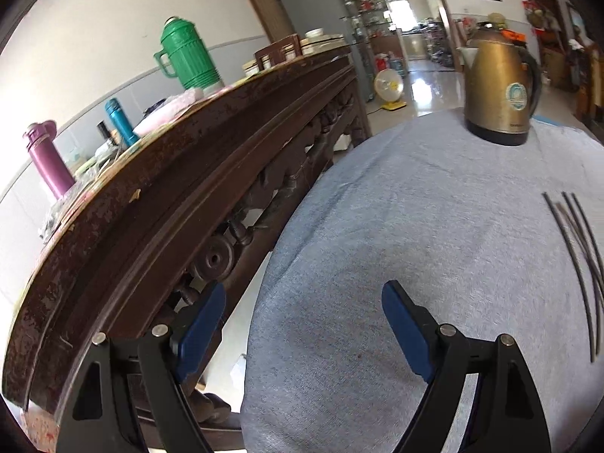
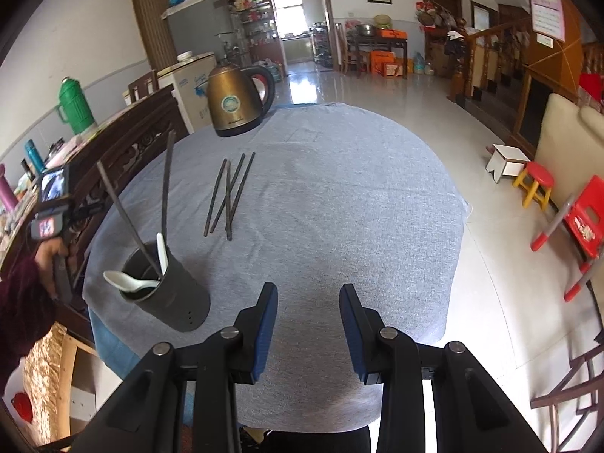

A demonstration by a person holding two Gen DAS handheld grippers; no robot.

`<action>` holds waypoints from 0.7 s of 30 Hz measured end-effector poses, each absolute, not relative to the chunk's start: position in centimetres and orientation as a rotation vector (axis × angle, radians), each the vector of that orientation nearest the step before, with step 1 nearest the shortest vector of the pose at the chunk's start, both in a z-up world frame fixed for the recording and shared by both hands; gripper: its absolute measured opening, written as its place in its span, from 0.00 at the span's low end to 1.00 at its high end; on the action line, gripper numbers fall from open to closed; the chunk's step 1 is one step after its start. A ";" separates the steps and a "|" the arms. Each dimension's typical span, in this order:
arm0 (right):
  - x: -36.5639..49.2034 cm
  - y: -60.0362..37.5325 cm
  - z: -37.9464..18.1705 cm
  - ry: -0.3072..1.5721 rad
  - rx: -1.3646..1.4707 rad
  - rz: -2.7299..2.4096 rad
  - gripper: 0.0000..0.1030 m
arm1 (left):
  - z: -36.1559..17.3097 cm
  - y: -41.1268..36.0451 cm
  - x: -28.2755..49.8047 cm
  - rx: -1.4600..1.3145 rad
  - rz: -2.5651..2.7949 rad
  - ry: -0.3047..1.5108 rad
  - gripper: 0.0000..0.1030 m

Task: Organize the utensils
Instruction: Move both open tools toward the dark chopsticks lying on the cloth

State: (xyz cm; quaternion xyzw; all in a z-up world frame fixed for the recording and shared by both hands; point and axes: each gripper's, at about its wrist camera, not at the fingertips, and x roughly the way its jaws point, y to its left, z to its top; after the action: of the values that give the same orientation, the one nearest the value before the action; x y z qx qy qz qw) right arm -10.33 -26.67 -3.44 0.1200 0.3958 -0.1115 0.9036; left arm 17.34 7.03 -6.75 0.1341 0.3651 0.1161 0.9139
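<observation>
Several dark chopsticks [image 2: 228, 196] lie loose on the grey cloth of the table [image 2: 339, 188]; they also show at the right edge of the left wrist view [image 1: 581, 249]. A dark holder cup [image 2: 170, 294] stands at the table's left, holding two chopsticks [image 2: 166, 192] and two white spoons [image 2: 130, 281]. My right gripper [image 2: 307, 294] is open and empty above the near table, right of the cup. My left gripper [image 1: 302, 294] is open and empty over the table's left edge. The left unit also shows in the right wrist view [image 2: 53, 204], left of the cup.
A bronze kettle [image 2: 236, 102] [image 1: 498, 90] stands at the far side of the table. A dark carved sideboard [image 1: 170, 196] runs along the left, bearing a green thermos [image 1: 187, 53] and bottles. Red stools [image 2: 536, 185] and a chair [image 2: 589, 211] stand right.
</observation>
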 end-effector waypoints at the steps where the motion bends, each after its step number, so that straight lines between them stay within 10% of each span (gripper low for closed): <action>1: -10.3 -27.0 -3.6 0.817 0.252 -0.241 0.37 | -6.4 7.0 16.9 0.285 0.214 0.742 0.83; 21: 0.2 -34.6 -4.1 0.923 0.265 -0.322 0.37 | -3.9 5.0 16.7 0.204 -0.185 0.782 0.83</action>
State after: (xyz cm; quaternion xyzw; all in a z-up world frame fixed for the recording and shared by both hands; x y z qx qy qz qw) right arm 0.21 -34.57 -4.13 0.1270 0.4421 -0.1541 0.8744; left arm 16.75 4.99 -3.86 0.0993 0.3800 -0.0900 0.9152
